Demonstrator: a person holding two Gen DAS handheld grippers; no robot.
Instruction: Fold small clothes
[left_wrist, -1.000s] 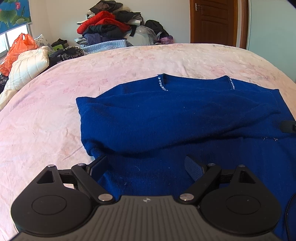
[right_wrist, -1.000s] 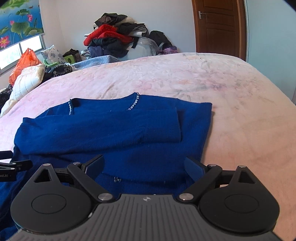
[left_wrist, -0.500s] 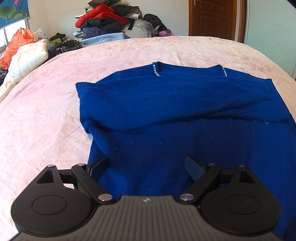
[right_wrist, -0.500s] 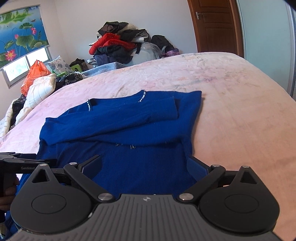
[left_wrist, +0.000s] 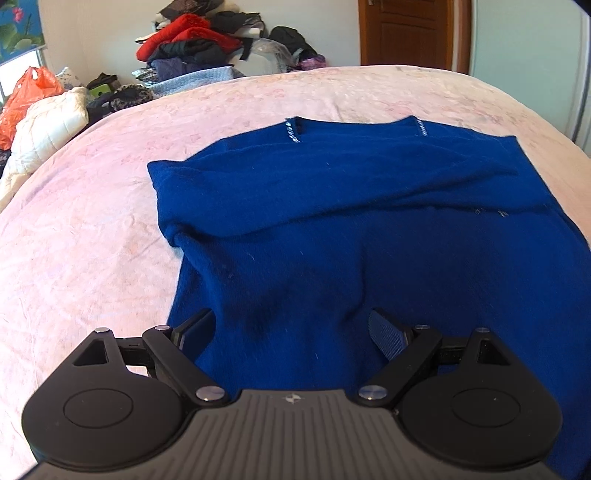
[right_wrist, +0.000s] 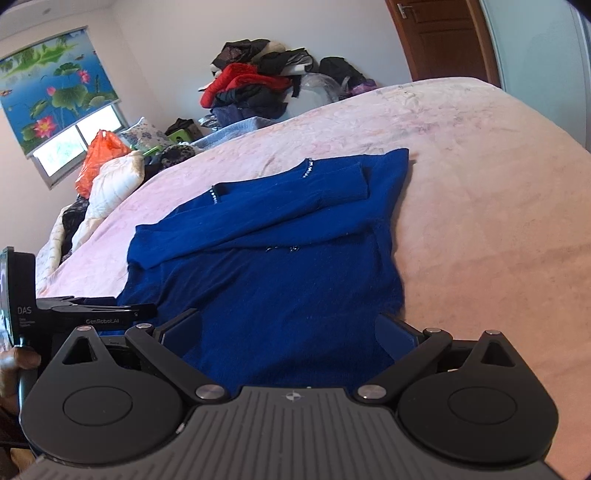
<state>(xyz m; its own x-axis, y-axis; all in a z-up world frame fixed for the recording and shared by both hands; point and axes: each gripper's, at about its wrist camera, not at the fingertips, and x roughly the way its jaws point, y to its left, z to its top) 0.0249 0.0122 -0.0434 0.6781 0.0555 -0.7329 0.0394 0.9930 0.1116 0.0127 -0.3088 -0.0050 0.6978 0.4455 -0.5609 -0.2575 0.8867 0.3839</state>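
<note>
Blue sweater (left_wrist: 369, 229) flat on the bed (left_wrist: 92, 258), sleeves folded across, hem nearest me. My left gripper (left_wrist: 291, 332) and right gripper (right_wrist: 288, 332) (both spread, empty) hover above its near corners.

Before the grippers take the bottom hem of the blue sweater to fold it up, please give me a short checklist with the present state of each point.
1. Both sleeves folded across the blue sweater: ok, they lie over the chest.
2. Left gripper open and empty: ok, jaws wide, fabric below them, not pinched.
3. Right gripper open and empty: ok, jaws wide over the lower part of the sweater.
4. Bottom hem within view: cannot tell, it is hidden behind the gripper bodies.
5. Lower body lies flat: not ok, soft ripples show near the left gripper.
6. Bed cover around the sweater free for the fold: ok, no other item near.
</note>
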